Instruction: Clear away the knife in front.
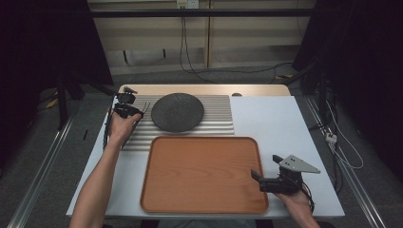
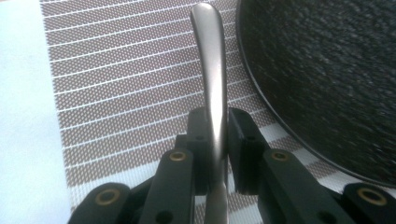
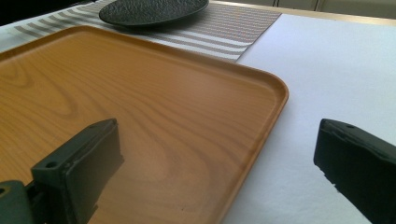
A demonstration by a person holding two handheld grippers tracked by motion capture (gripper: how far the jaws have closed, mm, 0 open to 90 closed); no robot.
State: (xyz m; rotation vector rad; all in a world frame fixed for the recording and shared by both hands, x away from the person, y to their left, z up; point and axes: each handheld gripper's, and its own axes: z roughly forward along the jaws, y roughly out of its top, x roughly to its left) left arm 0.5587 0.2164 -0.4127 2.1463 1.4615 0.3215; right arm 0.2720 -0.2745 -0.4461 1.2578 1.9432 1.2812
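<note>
A: Nearest to you is your right gripper (image 1: pixel 267 176), low at the right side of the table (image 1: pixel 285 123). What do its jaws do?

B: They stand wide apart and hold nothing. In the right gripper view one jaw is over the tray (image 3: pixel 140 116) and the other is over the white table (image 3: pixel 336 70), so the tray's right rim lies between them.

A: And the tray itself?

B: In the high view the wooden tray (image 1: pixel 204 173) lies flat at the near middle of the table. Nothing is on it.

A: What is behind the tray?

B: A striped mat (image 1: pixel 216 116), just beyond the far rim of the tray. A dark round plate (image 1: pixel 177 112) rests on the mat, near its middle.

A: Now your left gripper (image 1: pixel 127 110). Where is it?

B: Farther away, at the left end of the mat, beside the plate. Your left hand (image 1: pixel 121 128) holds it there.

A: Are its jaws closed?

B: Yes, they are clenched on a thin metal handle (image 2: pixel 211 84). In the left gripper view the handle runs up between the two jaws, over the mat (image 2: pixel 130 79), and its rounded end is near the rim of the plate (image 2: pixel 327 79).

A: Which utensil is it?

B: I cannot tell; its other end is hidden under the gripper.
</note>
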